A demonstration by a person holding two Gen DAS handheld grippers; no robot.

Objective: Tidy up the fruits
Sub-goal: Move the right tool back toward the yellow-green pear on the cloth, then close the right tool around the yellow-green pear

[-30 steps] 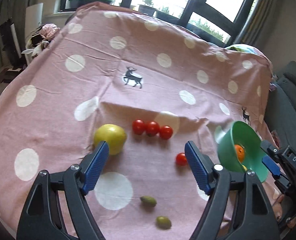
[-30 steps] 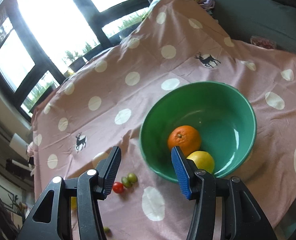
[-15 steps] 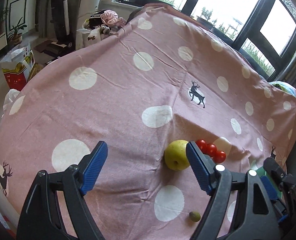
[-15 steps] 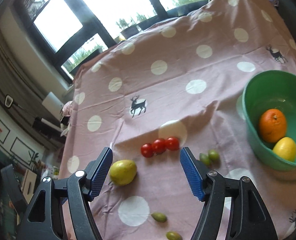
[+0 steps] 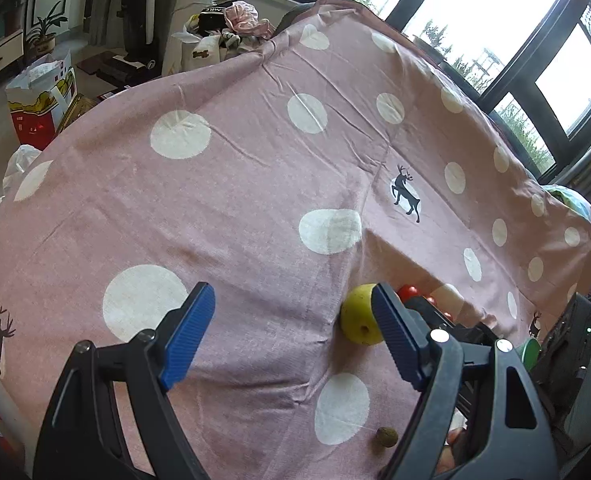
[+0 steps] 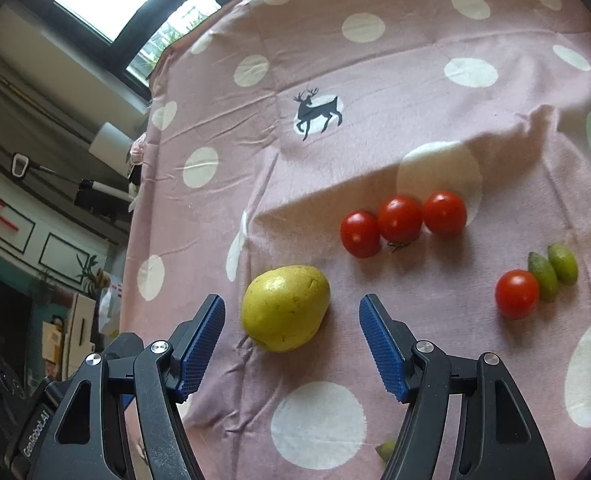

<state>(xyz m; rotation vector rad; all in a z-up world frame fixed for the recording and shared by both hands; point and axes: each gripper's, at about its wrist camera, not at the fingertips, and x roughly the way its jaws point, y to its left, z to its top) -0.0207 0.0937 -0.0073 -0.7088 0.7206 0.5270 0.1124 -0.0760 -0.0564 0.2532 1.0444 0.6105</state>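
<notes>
- Right tool (image 6: 291,344) has swung off the green bowl and come down over the pear (image 6: 285,307); jaws wide open, pear lies between the tips, not gripped.
- Left tool (image 5: 291,334) has turned away over bare cloth, open, holding nothing.
- Pear on the surface (image 6: 395,80) beside three tomatoes (image 6: 401,220); likely the next pick.

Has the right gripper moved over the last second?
Yes. The right gripper left the green bowl and swung to the yellow pear, now framed by its open jaws.
</notes>
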